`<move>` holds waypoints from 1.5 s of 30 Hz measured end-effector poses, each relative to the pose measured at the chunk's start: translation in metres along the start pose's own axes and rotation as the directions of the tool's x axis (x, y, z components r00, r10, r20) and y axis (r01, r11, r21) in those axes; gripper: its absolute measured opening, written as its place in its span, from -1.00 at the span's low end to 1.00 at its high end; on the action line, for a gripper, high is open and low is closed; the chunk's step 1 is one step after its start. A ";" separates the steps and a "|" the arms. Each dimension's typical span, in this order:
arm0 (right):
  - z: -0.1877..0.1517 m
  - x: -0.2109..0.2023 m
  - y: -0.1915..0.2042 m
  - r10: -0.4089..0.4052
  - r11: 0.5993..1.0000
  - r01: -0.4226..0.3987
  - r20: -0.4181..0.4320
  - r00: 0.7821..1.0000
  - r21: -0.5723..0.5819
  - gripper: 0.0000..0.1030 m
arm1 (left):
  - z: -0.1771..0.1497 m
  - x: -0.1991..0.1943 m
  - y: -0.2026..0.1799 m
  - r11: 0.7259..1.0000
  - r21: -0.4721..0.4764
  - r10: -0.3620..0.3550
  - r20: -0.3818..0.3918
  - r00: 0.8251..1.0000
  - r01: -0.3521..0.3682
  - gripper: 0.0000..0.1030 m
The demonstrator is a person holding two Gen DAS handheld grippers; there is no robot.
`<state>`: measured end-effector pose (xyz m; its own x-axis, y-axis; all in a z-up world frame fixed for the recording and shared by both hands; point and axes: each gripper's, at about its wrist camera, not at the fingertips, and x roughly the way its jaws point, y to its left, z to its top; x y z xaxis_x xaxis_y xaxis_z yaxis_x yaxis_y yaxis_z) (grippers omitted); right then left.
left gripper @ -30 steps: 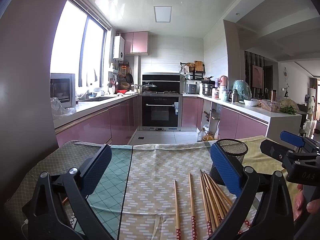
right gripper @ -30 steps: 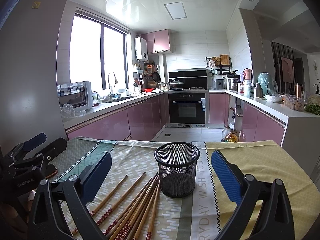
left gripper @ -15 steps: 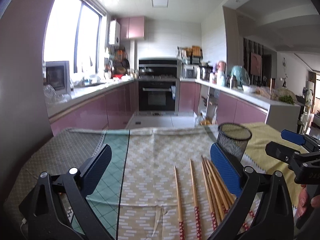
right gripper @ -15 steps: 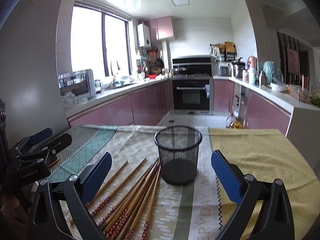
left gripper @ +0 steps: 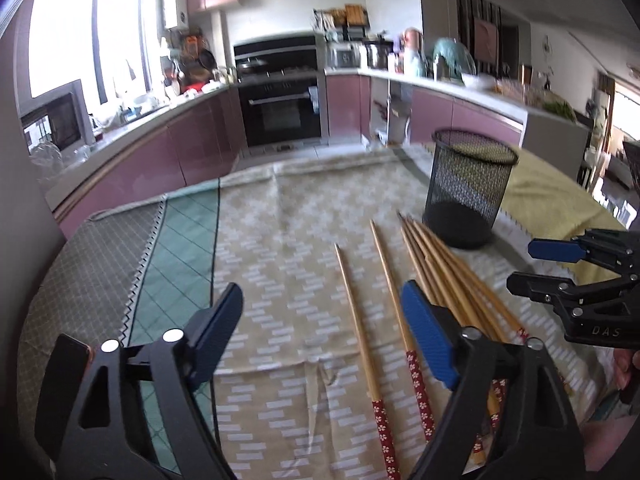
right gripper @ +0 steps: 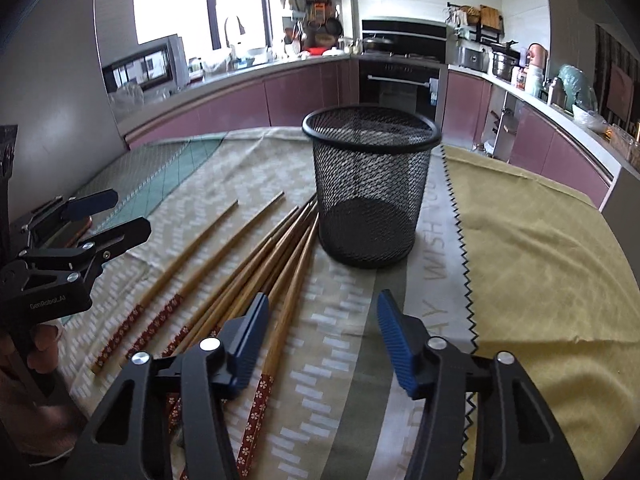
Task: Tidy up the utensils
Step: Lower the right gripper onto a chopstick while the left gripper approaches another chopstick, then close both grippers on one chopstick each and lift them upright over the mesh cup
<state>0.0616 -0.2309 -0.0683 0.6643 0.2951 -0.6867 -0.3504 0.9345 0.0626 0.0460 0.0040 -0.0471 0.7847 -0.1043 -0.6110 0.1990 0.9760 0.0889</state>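
Several wooden chopsticks (left gripper: 436, 264) with red flowered ends lie on the patterned tablecloth, fanned out beside a black mesh cup (left gripper: 468, 188). Two chopsticks (left gripper: 356, 312) lie a little apart to the left. My left gripper (left gripper: 320, 328) is open and empty, low over the cloth above those two. My right gripper (right gripper: 320, 328) is open and empty, just in front of the mesh cup (right gripper: 370, 184) with the chopstick bundle (right gripper: 256, 276) by its left finger. Each gripper shows in the other's view: the right one (left gripper: 536, 264) and the left one (right gripper: 116, 216).
The table is covered by patchwork cloths: green checks (left gripper: 172, 240) at the left, yellow (right gripper: 532, 240) at the right. Beyond the table's far edge is a kitchen with pink cabinets (left gripper: 160, 156) and an oven (left gripper: 280, 112).
Both grippers have tilted down and moved lower and closer to the table. The chopsticks and mesh cup now look larger. Both grippers stay open.
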 end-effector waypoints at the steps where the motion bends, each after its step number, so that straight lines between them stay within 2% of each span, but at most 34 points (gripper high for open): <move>1: 0.001 0.003 0.001 0.005 1.000 -0.005 -0.014 1.000 -0.006 -0.11 | 0.001 0.005 -0.001 1.000 0.011 -0.006 -0.019 1.000 0.006 0.47; 6: 0.005 0.019 0.005 0.019 1.000 -0.021 -0.072 0.997 -0.023 -0.34 | 0.005 0.033 -0.007 0.998 0.049 -0.021 -0.093 0.995 0.026 0.24; 8: 0.006 0.025 0.005 0.033 0.999 -0.035 -0.091 0.995 -0.017 -0.36 | 0.007 0.043 -0.008 0.998 0.049 -0.034 -0.127 0.991 0.040 0.14; 12: 0.009 0.033 0.007 0.025 0.999 -0.028 -0.095 0.995 -0.030 -0.41 | 0.009 0.061 -0.007 0.997 0.024 -0.068 -0.185 0.980 0.074 -0.13; 15: 0.011 0.034 0.004 0.032 0.999 -0.034 -0.097 0.995 -0.023 -0.47 | 0.008 0.073 -0.007 0.994 -0.001 -0.106 -0.219 0.970 0.109 -0.44; 17: 0.012 0.035 0.001 0.052 0.999 -0.053 -0.100 0.994 -0.009 -0.67 | 0.009 0.076 -0.009 0.993 -0.008 -0.117 -0.220 0.968 0.118 -0.51; 18: 0.013 0.035 -0.001 0.064 0.998 -0.065 -0.103 0.993 0.000 -0.86 | 0.008 0.077 -0.009 0.992 -0.012 -0.122 -0.220 0.968 0.123 -0.62; 21: 0.013 0.035 -0.007 0.087 0.996 -0.086 -0.103 0.991 0.022 -0.87 | 0.010 0.081 -0.010 0.991 -0.030 -0.136 -0.221 0.966 0.133 -0.81; 24: 0.013 0.031 -0.013 0.097 0.995 -0.093 -0.094 0.991 0.037 -0.89 | 0.010 0.079 -0.011 0.989 -0.046 -0.145 -0.218 0.965 0.138 -0.84; 30: 0.015 0.010 -0.021 0.182 0.983 -0.180 -0.047 0.982 0.045 -0.89 | 0.015 0.062 -0.004 0.982 -0.073 -0.186 -0.188 0.964 0.175 -0.86; 36: 0.031 -0.020 -0.032 0.264 0.962 -0.267 0.046 0.963 0.052 -0.89 | 0.040 0.030 0.006 0.961 -0.086 -0.272 -0.097 0.958 0.264 -0.86; 40: 0.044 -0.041 -0.040 0.284 0.955 -0.291 0.113 0.952 0.050 -0.89 | 0.059 0.006 0.011 0.952 -0.076 -0.298 -0.020 0.954 0.296 -0.86; 45: 0.061 -0.063 -0.050 0.289 0.952 -0.303 0.200 0.936 0.043 -0.89 | 0.085 -0.020 0.016 0.937 -0.064 -0.338 0.081 0.938 0.343 -0.86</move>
<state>0.0772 -0.2844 0.0163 0.6526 0.5861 -0.4801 -0.5066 0.8088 0.2987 0.0831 0.0057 0.0337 0.7160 -0.4431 -0.5394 0.4183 0.8910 -0.1767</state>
